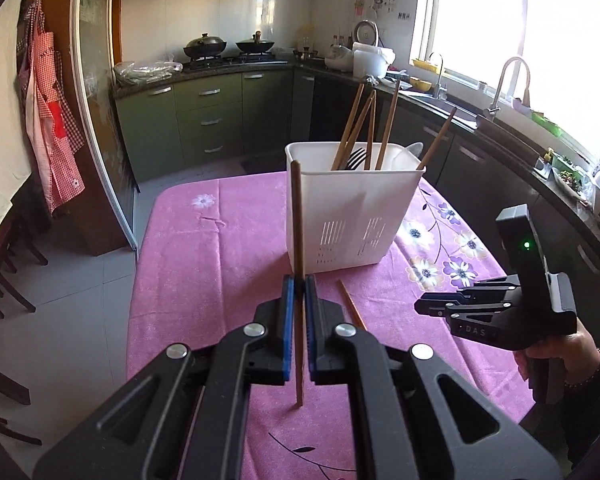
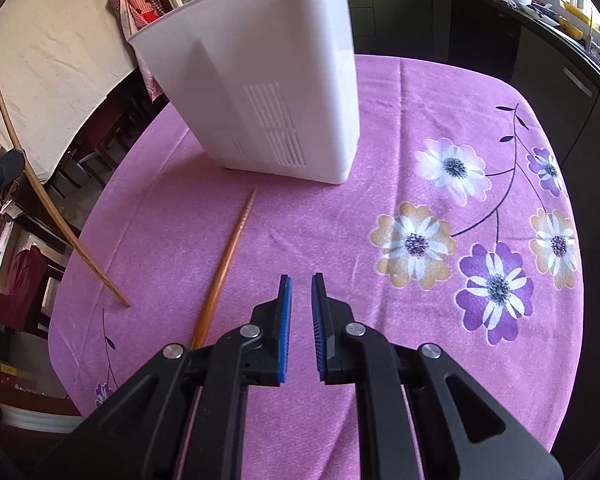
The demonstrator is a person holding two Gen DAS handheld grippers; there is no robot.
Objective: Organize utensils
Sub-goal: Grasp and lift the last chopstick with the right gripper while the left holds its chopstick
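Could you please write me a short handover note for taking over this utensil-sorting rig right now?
Left gripper: shut on one wooden chopstick, held upright above the pink tablecloth, in front of the white utensil holder.
Right gripper: nearly shut with a narrow gap, nothing in it, above the cloth.
Done: several chopsticks, a black fork and a white utensil already stand in the holder.
Left: drop the held chopstick in, then pick up the last chopstick lying on the cloth and add it.
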